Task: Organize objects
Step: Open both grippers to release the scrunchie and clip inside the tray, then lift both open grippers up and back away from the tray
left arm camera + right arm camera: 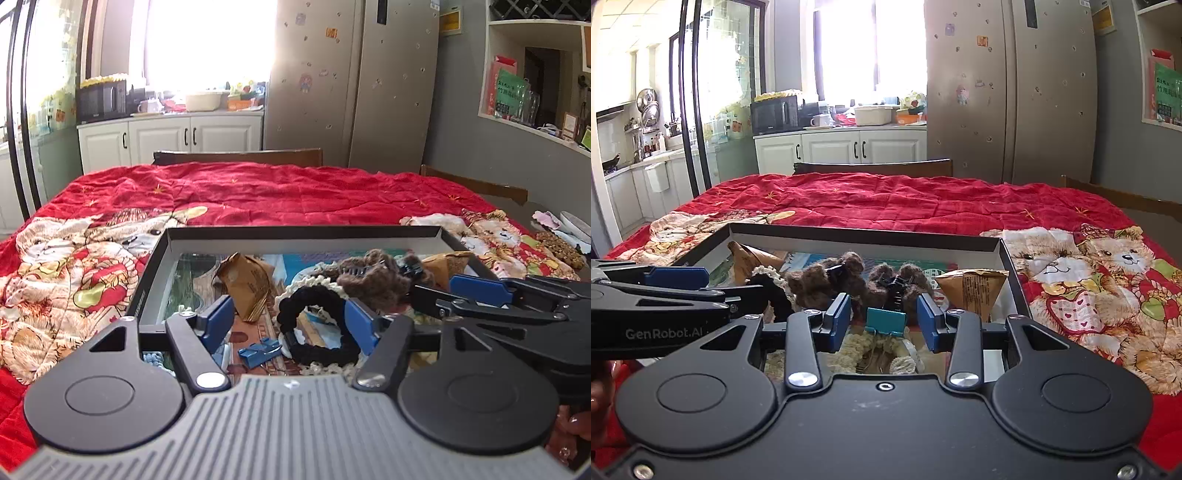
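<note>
A shallow dark box lies on a red quilt. It holds a black scrunchie, a cream scrunchie, a small blue clip, two brown furry hair claws and brown snack packets. My left gripper hangs open over the black scrunchie, which lies between its blue pads. My right gripper is open around a teal binder clip, with gaps on both sides. Each gripper shows side-on in the other view.
The red teddy-bear quilt covers the table beyond and beside the box. Wooden chair backs stand at the far edge. A grain bar and wrappers lie at the table's right end. A hand shows at lower right.
</note>
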`<state>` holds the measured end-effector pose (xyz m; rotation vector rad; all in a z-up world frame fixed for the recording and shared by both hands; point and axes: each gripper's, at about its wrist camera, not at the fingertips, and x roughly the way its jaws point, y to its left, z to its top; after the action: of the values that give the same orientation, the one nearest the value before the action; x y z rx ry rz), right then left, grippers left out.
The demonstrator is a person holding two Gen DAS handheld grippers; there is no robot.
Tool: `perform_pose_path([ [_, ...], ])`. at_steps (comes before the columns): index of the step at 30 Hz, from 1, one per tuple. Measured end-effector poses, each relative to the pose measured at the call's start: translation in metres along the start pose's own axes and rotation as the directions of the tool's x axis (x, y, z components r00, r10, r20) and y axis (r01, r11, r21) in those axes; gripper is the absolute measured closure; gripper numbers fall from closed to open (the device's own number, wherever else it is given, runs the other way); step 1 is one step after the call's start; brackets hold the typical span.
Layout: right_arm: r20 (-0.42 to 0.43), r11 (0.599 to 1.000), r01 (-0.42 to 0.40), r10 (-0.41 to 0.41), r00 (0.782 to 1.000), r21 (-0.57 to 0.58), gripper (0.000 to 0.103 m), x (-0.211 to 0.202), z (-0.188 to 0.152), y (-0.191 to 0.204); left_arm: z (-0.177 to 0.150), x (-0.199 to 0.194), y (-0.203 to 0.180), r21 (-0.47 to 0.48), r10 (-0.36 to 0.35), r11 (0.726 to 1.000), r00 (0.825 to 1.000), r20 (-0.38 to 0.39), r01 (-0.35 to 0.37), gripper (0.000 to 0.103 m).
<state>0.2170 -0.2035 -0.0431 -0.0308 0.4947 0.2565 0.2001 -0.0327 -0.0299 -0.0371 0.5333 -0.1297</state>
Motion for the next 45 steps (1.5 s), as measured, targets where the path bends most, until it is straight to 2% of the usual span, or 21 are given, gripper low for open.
perform_pose_path([
  [10, 0.023, 1.0, -0.009, 0.008, 1.0, 0.028, 0.064, -0.022, 0.005, -0.005, 0.002, -0.023, -0.003, 0.007, -0.01, 1.0, 0.999, 0.043, 0.01, 0.016],
  [25, 0.034, 0.998, -0.028, 0.026, 0.999, 0.05, 0.062, -0.058, 0.004, -0.012, 0.001, -0.055, -0.001, 0.021, -0.002, 1.0, 0.998, 0.07, 0.0, 0.014],
  [28, 0.041, 0.998, -0.032, 0.03, 0.999, 0.058, 0.058, -0.068, 0.002, -0.014, -0.001, -0.063, -0.001, 0.032, -0.002, 0.999, 0.997, 0.074, 0.0, 0.014],
  [45, 0.049, 0.998, -0.051, 0.049, 0.998, 0.028, 0.053, -0.126, -0.012, -0.01, -0.018, -0.111, 0.0, 0.084, -0.011, 0.996, 0.997, 0.079, 0.004, 0.009],
])
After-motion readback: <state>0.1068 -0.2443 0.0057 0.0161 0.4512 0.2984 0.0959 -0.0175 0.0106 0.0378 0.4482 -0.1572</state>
